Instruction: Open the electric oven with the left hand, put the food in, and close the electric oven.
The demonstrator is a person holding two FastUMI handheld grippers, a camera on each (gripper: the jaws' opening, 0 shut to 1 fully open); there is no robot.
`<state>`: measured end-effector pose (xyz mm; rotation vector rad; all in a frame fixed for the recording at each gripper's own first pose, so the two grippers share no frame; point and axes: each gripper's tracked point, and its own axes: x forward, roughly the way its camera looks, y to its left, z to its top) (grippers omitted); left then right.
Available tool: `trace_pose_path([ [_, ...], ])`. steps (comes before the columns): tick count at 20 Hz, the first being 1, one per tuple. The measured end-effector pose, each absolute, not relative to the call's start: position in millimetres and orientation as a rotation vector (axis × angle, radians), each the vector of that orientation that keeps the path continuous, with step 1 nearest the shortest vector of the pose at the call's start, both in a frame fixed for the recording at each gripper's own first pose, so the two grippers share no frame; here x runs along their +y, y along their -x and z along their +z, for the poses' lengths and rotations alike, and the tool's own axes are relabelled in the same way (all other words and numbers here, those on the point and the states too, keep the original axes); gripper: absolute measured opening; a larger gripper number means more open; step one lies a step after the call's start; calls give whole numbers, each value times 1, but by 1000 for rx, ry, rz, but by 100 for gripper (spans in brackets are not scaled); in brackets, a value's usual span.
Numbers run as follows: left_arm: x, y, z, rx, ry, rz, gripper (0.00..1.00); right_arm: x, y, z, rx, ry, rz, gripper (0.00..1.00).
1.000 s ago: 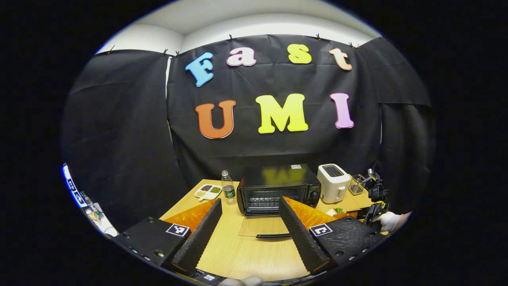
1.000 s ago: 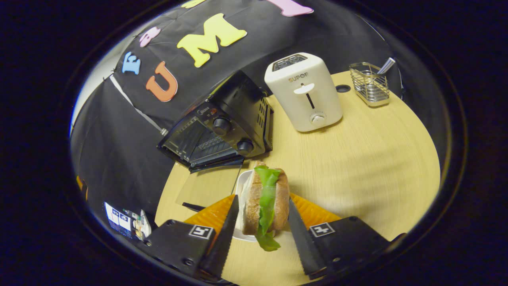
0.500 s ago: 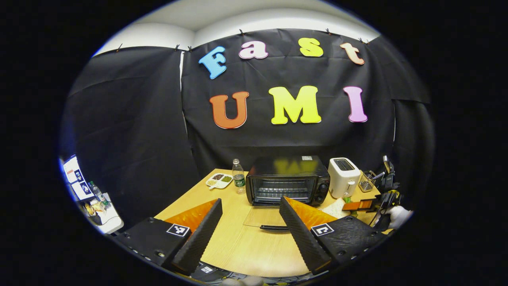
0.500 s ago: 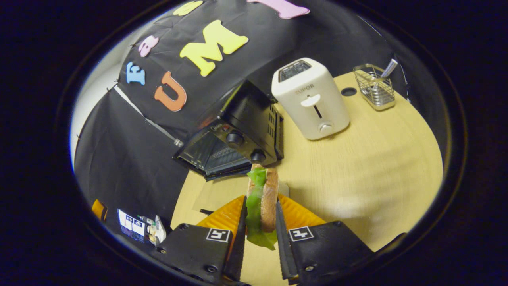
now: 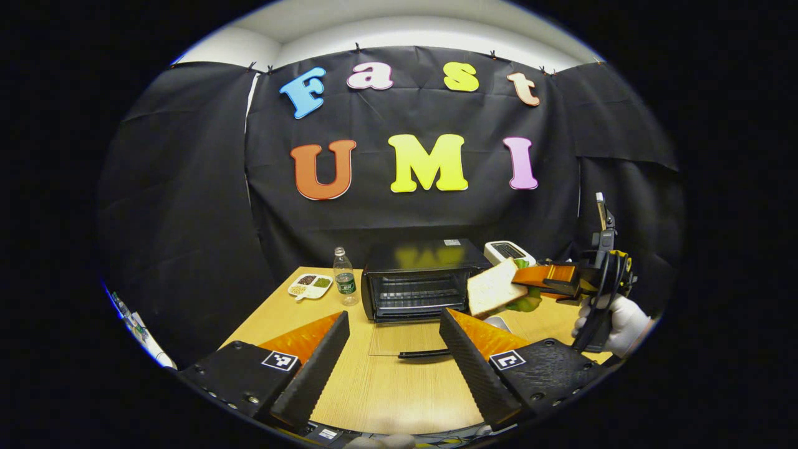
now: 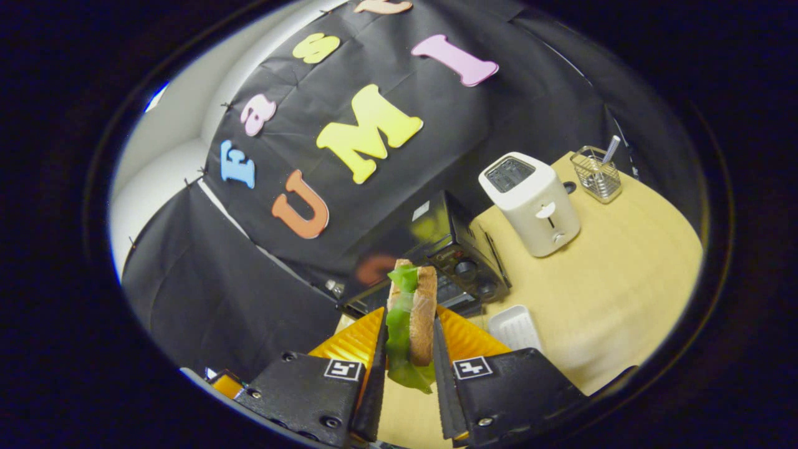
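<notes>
The black electric oven [image 5: 416, 280] stands at the back of the wooden table [image 5: 386, 386], its glass door [image 5: 405, 340] folded down flat in front of it. My left gripper [image 5: 386, 358] hangs open above the table's near part, short of the door handle. My right gripper [image 6: 408, 368] is shut on a sandwich [image 6: 410, 324] of bread and green lettuce, lifted off the table. In the left gripper view the sandwich [image 5: 492, 288] hovers beside the oven's right front, held by the right gripper [image 5: 517, 284] and a white-gloved hand [image 5: 614, 315]. The oven [image 6: 446, 268] lies below and beyond the sandwich.
A white toaster [image 6: 530, 202] stands right of the oven, a wire cutlery basket [image 6: 597, 173] beyond it. An empty white dish [image 6: 514, 327] sits on the table under the sandwich. A water bottle [image 5: 341, 277] and a divided snack dish [image 5: 310, 285] sit left of the oven.
The right gripper closed on the sandwich, lifted it from the white dish and raised it toward the oven's front. The left gripper stayed open and drifted slightly back.
</notes>
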<state>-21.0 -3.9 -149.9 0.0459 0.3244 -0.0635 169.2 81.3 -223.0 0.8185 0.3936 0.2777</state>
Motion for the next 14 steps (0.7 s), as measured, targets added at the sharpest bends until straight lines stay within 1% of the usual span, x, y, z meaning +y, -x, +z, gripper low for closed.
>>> trace_pose_path([
  [3, 16, 18, -160, 355, -61, -95, 96, 120, -178, -240, 344, -929, 231, 40],
  [6, 39, 18, -163, 357, -125, -97, 96, 154, -200, -267, 292, -1008, 166, 40],
  [9, 58, 25, -171, 372, -129, -90, 96, 185, -227, -291, 278, -1135, 108, 40],
  [14, 85, 30, -177, 405, -137, -71, 96, 221, -280, -317, 257, -1214, 7, 40],
])
